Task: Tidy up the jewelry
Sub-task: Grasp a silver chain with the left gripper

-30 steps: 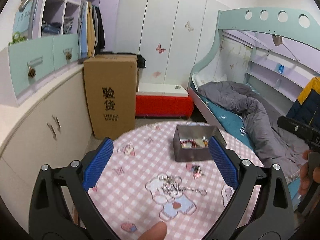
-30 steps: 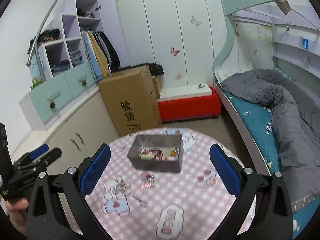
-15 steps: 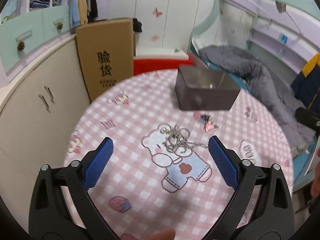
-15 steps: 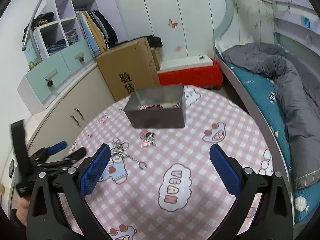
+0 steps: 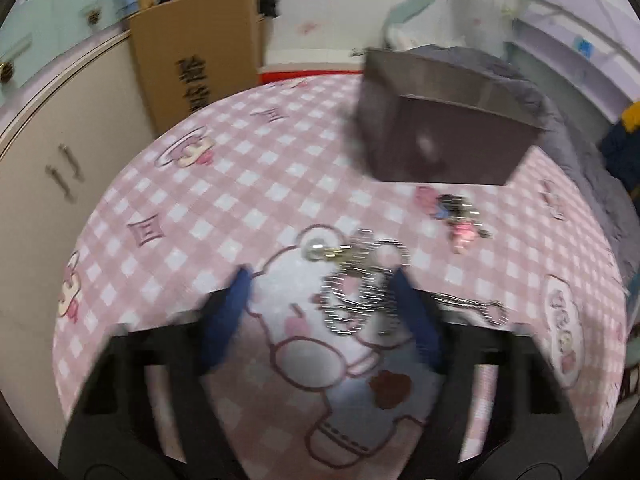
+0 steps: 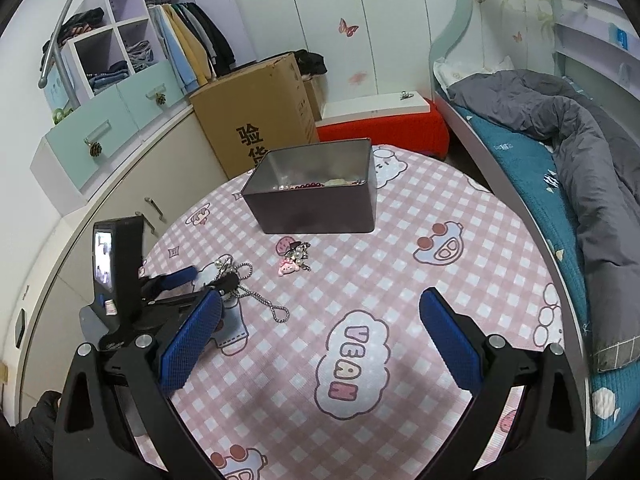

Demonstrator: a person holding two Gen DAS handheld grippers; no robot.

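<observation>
Silver chain necklace (image 5: 362,300) heaped on the desk (image 6: 400,240), on the printed bear of the pink checked cloth, between the blue pads of the left gripper (image 5: 320,312). Jaws spread, not yet pinching anything; right pad touching or just beside the heap, hard to say because of motion blur. Loose tail of the chain ending in a small loop (image 6: 280,314), lying outside the jaws toward the right. Pearl bead with gold clasp (image 5: 316,251) at the far edge of the heap. Second piece, a small charm cluster with pink figure (image 6: 295,259), near the front wall of the grey metal box (image 6: 312,208), apart from the chain. Box open on top, already holding beads and other pieces. Right gripper (image 6: 320,336) also spread, hovering empty above the desk, well apart from both pieces.

Step in hand, as judged: closing on the chain heap in order to carry it to the box.

Possible troubles from here:
- Closing on only a few loops, so the rest slipping out during the lift, because thin chain gives little to grip.
- Pressing too low and pinching the cloth together with the chain, dragging the cloth and perhaps shifting the box.
- Hanging tail catching on the box rim or sweeping the charm cluster off its place.
- Approaching too fast, pushing the heap away instead of enclosing it.
</observation>
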